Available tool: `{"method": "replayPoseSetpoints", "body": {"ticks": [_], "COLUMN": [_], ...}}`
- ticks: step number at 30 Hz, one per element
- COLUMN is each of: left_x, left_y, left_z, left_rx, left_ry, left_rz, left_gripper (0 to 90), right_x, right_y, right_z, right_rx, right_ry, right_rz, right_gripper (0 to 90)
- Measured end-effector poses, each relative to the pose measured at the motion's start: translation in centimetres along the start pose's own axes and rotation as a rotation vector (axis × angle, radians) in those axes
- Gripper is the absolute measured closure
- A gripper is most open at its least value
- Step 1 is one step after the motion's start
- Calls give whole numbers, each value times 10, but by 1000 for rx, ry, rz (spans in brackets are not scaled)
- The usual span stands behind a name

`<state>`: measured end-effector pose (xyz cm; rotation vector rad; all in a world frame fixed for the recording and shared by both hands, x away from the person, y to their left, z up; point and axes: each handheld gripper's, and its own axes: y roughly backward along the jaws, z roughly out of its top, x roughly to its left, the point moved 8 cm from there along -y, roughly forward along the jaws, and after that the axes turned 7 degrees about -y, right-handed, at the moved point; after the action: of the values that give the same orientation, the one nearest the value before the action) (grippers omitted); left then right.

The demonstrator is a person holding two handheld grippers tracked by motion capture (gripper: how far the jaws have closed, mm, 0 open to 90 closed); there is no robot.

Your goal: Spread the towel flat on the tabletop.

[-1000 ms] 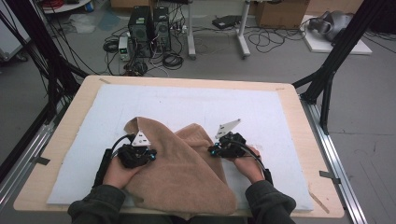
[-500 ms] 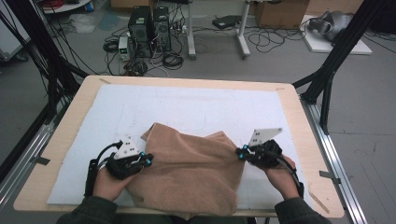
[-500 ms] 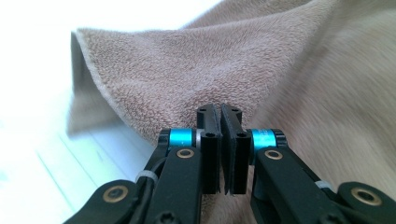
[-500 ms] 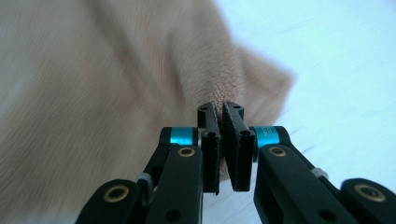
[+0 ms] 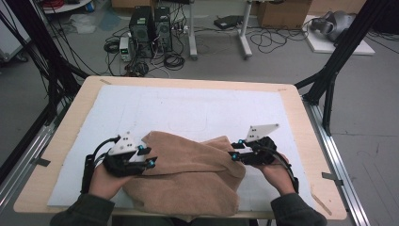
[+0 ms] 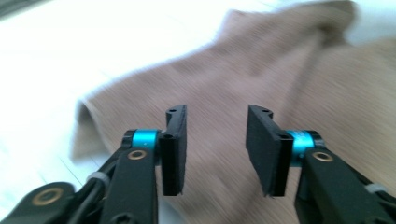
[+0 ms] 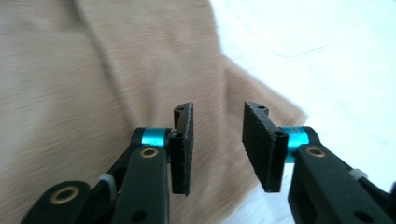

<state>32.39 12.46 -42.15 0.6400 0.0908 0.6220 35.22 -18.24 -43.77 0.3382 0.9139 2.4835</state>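
A brown towel (image 5: 188,174) lies rumpled on the white mat (image 5: 197,108), near the table's front edge. My left gripper (image 5: 148,156) hovers at its left corner and my right gripper (image 5: 232,151) at its right corner, both pointing inward. In the left gripper view the left gripper (image 6: 217,112) has just been opening; its pads stand apart over the towel (image 6: 224,60) with nothing pinched. In the right gripper view the right gripper (image 7: 218,108) has also just been opening, over the towel's edge (image 7: 93,70), with no cloth between the pads.
The mat covers most of a wooden table (image 5: 301,113). Black frame posts (image 5: 329,70) stand at both sides, and metal rails (image 5: 339,160) run along the table's edges. Computer cases (image 5: 150,23) and cables sit on the floor beyond.
Both hands drew apart, from the towel's middle to its sides, spreading the cloth wider. Both grippers then opened, and the towel lies loose on the mat.
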Motion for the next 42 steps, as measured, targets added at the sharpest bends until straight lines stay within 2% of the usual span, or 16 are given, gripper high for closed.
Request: {"method": "replayPoseSetpoints", "body": {"ticks": [5,11,12,15,17,18,19,20,23,26,27,28,29,32,36,42], "left_x": [22,19,16,14,17,20,24,27,31,21,17,11,5,-14,-9,30], "left_y": [-40,-66,-66,-66,-60,-55,-44,-37,-9,-8,-12,-16,-19,-26,-20,-34], "left_z": [-19,-41,-40,-39,-34,-29,-20,-13,6,-3,-10,-20,-27,-50,-36,0], "left_rx": [147,302,273,252,219,190,124,79,-47,-3,27,62,87,162,101,24], "left_ry": [-6,-18,-21,-30,-35,-38,-30,-21,-11,-5,0,17,37,63,63,64], "left_rz": [15,-34,-36,-34,8,34,76,99,161,99,67,6,-41,-192,-172,-32], "left_gripper": [554,648,776,854,865,865,866,866,865,862,860,856,852,844,729,548], "right_x": [-24,-33,-30,-27,-34,-34,-41,-41,-48,-48,-48,-40,-37,-31,-27,-42], "right_y": [-43,-64,-64,-64,-56,-56,-39,-39,-8,4,0,-14,-19,-26,-26,-32], "right_z": [-12,-17,-17,-16,-2,-2,17,17,40,41,34,14,6,-10,-21,-18], "right_rx": [133,157,159,183,176,176,93,93,-8,-44,-13,83,124,151,92,84], "right_ry": [-7,-47,-50,-39,-20,-20,-15,-15,-4,-31,-43,-59,-47,-45,-89,-109], "right_rz": [-19,-14,8,23,-70,-70,-127,-127,-230,-220,-215,-114,-106,-75,-38,-59], "right_gripper": [613,639,778,852,860,860,862,862,862,846,833,807,775,719,614,501]}}
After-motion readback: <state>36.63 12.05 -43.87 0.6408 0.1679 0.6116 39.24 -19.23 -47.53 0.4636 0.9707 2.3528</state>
